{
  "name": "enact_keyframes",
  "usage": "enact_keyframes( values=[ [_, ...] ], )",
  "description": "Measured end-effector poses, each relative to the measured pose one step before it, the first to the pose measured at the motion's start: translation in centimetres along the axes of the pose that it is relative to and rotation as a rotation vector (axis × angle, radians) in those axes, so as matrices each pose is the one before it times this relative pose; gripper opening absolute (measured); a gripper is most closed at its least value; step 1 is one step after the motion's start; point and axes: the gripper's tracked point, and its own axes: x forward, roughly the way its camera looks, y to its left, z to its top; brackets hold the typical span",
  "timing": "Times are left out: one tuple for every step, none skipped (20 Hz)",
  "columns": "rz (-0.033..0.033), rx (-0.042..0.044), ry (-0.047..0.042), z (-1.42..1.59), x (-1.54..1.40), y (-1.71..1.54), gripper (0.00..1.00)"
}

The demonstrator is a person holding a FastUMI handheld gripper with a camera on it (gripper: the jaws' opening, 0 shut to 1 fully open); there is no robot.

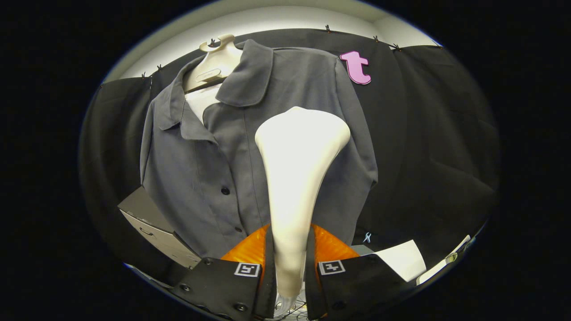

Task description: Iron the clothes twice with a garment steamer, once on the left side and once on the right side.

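Note:
A grey button-up shirt (214,151) hangs on a pale mannequin torso (218,62) straight ahead. My gripper (290,267) is shut on the handle of a white garment steamer (296,169), both fingers pressing its narrow lower part. The steamer's wide head rises beyond the fingers and stands in front of the shirt's right half, at chest height, close to the fabric. Whether the head touches the cloth is hidden. The shirt's collar is open, and a white layer (203,100) shows at the neck.
A grey drawer cabinet (154,227) stands low to the left of the shirt. White paper sheets (403,258) lie low to the right. Black cloth (437,147) covers the wall behind.

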Motion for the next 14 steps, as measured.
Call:
enact_keyframes(
  values=[
    [0.00116,0.00399,0.00743,-0.504,0.071,0.016,0.34],
    [0.00139,0.00411,0.00791,-0.593,0.126,-0.043,0.34],
    [0.00262,0.00413,0.00733,-0.524,0.026,0.092,0.34],
    [0.00344,0.00523,0.00649,-0.577,0.145,0.093,0.34],
    [0.00449,0.00413,0.0082,-0.588,0.024,0.118,0.34],
    [0.00437,0.00508,0.00788,-0.52,0.126,0.095,0.34],
    [0.00442,0.00593,0.00675,-0.569,0.186,0.056,0.34],
    [0.00242,0.00585,0.00882,-0.555,0.231,0.051,0.34],
    [0.00037,0.0041,0.00974,-0.794,0.065,-0.179,0.34],
    [-0.00127,0.00448,0.00768,-0.659,0.134,-0.133,0.34],
    [-0.00138,0.00629,0.00931,-0.731,0.164,-0.153,0.34],
    [-0.00077,0.00737,0.00805,-0.586,0.245,-0.12,0.34],
    [-0.00167,0.00537,0.00828,-0.674,0.091,-0.228,0.34],
    [-0.00228,0.00374,0.00938,-0.739,0.065,-0.32,0.34]
  ],
)
